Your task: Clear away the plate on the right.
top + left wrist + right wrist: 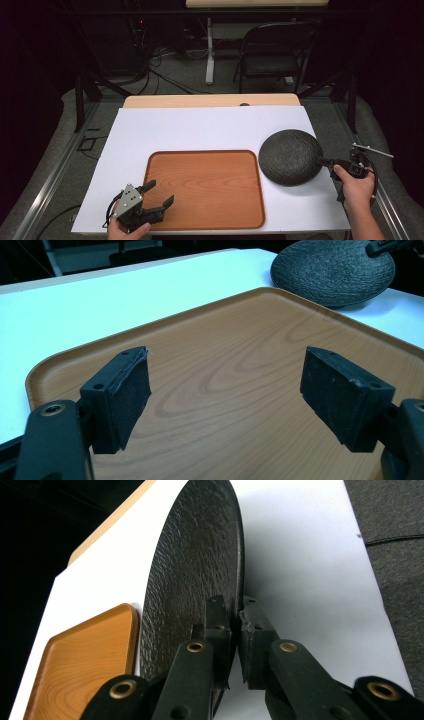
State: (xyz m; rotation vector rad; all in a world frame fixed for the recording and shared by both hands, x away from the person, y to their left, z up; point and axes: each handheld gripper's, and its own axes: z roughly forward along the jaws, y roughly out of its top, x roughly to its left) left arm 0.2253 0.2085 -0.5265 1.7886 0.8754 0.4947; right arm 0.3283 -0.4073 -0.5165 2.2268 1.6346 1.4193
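A dark, rough-textured round plate (290,156) sits at the right of the white table top, just right of the wooden tray (205,220). My right gripper (324,161) is shut on the plate's right rim, and in the right gripper view the rim (239,580) runs between the two closed jaws of the right gripper (235,611). My left gripper (161,194) is open over the tray's front left corner, holding nothing. In the left gripper view its pads (127,395) stand wide apart above the tray's wood-grain floor (235,370), with the plate (332,270) far off.
The white board (200,130) covers a wooden table. A folding chair (272,50) and cables lie on the floor beyond. Metal rails run along both sides of the table. Bare white surface stretches behind the tray.
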